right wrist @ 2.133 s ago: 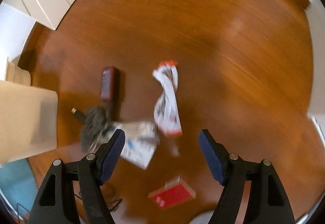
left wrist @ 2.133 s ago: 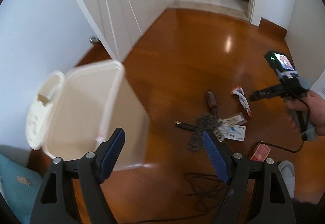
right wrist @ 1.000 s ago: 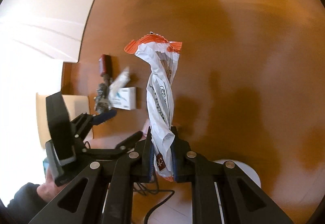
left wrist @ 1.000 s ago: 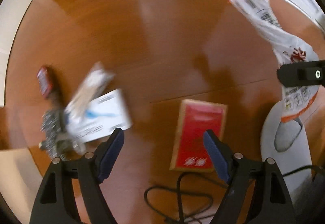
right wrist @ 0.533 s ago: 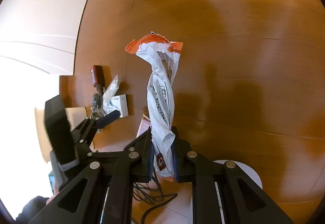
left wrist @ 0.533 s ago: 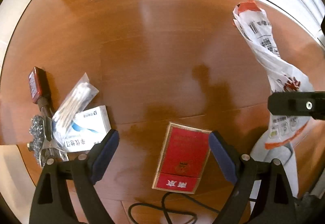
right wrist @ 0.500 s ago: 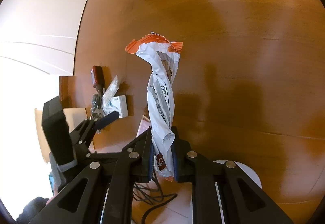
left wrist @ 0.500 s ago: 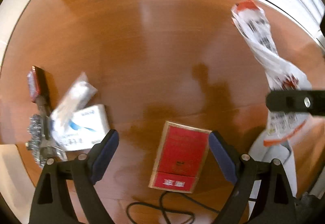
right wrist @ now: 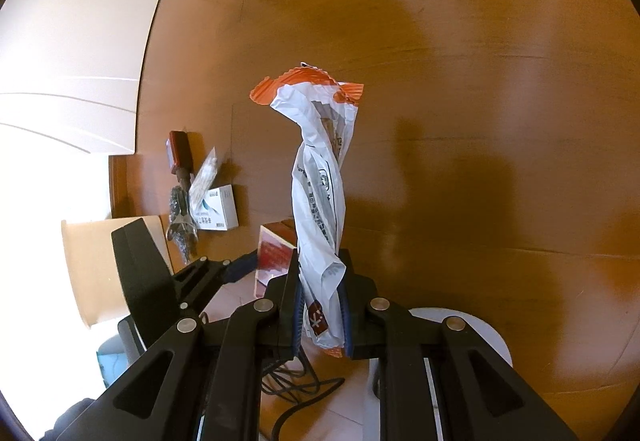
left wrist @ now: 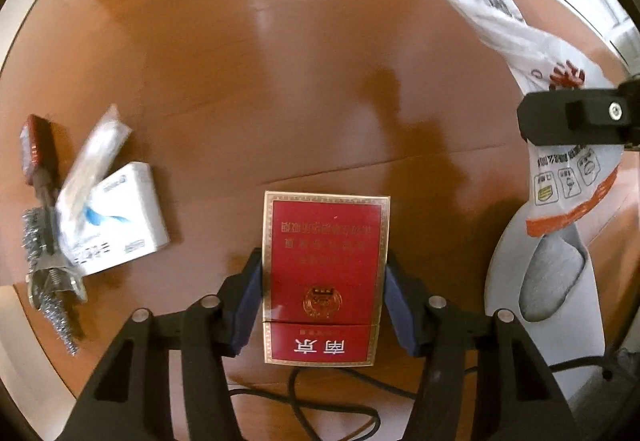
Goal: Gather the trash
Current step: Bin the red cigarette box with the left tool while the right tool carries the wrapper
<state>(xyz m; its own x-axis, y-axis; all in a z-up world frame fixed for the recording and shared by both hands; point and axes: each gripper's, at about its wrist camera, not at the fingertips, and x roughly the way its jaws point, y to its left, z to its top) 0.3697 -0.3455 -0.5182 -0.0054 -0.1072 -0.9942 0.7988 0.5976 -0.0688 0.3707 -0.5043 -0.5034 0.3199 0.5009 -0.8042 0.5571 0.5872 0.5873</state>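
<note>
The left gripper (left wrist: 323,293) is pinching a flat red cardboard box (left wrist: 323,273) between its blue padded fingers (left wrist: 250,295), one pad pressing on each long edge. The box is rectangular, with a gold border, a gold emblem and gold lettering on a glossy face, and it is sitting just above the polished wooden floor (left wrist: 280,61), whose boards are showing a warm brown sheen.

The right gripper (right wrist: 320,305) is clamping a crumpled plastic wrapper (right wrist: 320,193) near its lower end. The wrapper is thin and white with printed text, twisted into a long rope-like shape, and is ending in a crimped orange edge at the far tip. In the left wrist view the same wrapper (left wrist: 504,29) is hanging in the air at the right, gripped by a black finger.

On the floor to the left, a small white carton (left wrist: 120,217) with blue print is lying flat, with a clear plastic packet (left wrist: 90,165) leaning across it. Beside them a wad of shiny steel wool (left wrist: 44,253) is lying tangled around a dark handle with a red end (left wrist: 36,145). A black cable (left wrist: 320,401) is looping over the boards below the red box. A smooth white slipper (left wrist: 548,281) with a grey lining is resting on the floor at the right. A cream plastic bin (right wrist: 100,265) is standing at the left edge of the right wrist view.
</note>
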